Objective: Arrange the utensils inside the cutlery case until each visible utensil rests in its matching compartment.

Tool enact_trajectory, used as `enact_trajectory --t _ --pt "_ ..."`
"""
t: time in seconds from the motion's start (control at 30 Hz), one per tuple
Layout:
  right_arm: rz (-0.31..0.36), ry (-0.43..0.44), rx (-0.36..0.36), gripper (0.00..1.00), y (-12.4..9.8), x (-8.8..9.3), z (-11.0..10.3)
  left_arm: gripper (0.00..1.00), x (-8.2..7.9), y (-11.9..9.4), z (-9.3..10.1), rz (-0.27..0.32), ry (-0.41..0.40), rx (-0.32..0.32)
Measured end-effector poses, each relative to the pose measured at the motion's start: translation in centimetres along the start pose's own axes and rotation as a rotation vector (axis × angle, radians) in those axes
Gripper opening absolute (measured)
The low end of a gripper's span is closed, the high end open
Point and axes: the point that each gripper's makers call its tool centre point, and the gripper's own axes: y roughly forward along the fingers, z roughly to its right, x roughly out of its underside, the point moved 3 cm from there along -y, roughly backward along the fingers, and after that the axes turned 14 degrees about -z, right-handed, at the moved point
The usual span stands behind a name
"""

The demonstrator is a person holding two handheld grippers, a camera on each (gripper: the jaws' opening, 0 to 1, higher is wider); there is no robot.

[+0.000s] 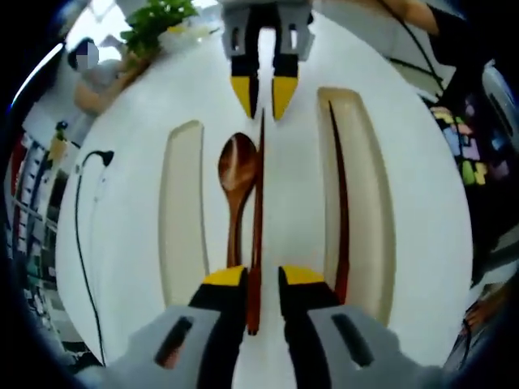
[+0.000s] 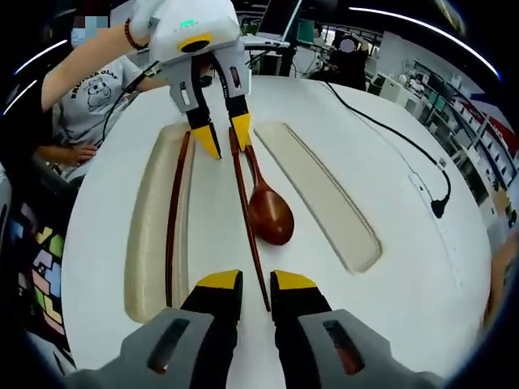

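Left tray (image 1: 182, 215): long, cream, lying flat on the white tabletop (image 1: 122, 243), nothing in it.
Spoon (image 1: 237, 174): brown wood, lying on the tabletop between the two trays, bowl pointing away in the left gripper view.
Loose chopstick (image 1: 257, 219): dark red-brown, lying just beside the spoon, on the tabletop and not in a tray.
Left tongs (image 1: 261, 279): yellow tips close on each side of the near end of the loose chopstick; a full grip cannot be told.
Right tray (image 1: 361, 203): cream, with a second chopstick (image 1: 340, 211) lying along its inside.
Right tongs (image 1: 261, 96): seen across the tabletop in the left gripper view, yellow tips a little apart at the far end of the loose chopstick.

From the right gripper view, left to right:
Tray with chopstick (image 2: 150, 235): one chopstick (image 2: 173, 219) lying inside, lengthwise.
Loose chopstick (image 2: 247, 219): on the tabletop (image 2: 389, 243), running from the left tongs (image 2: 225, 139) down to the right tongs (image 2: 255, 285).
Right tongs: tips slightly apart, chopstick end between them, hold cannot be told.
Spoon (image 2: 269, 212): touching the loose chopstick's side.
Bare tray (image 2: 324, 194): to the right of the spoon.
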Motion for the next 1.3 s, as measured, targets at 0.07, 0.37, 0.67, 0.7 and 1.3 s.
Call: enact_trajectory --t 0.07,0.37,0.67,0.7,1.3 --pt "-0.006 -0.001 -0.007 0.13 0.19 0.02 0.05 0.16 0.1 0.17 -0.09 -0.009 -0.003 0.002" --pt "-0.042 0.008 -0.044 0.12 0.73 0.4 0.37 0.14 0.0 0.27 0.07 -0.029 -0.038 0.055" --pt "-0.06 -0.014 -0.043 0.07 0.76 0.36 0.46 0.1 -0.09 0.33 0.31 -0.035 -0.079 0.107" --pt "-0.062 -0.017 -0.04 0.06 0.78 0.34 0.46 0.1 -0.13 0.34 0.34 -0.037 -0.083 0.106" --pt "-0.079 -0.128 0.053 0.01 0.62 0.31 -0.26 0.05 -0.23 0.26 0.32 -0.013 -0.036 0.061"
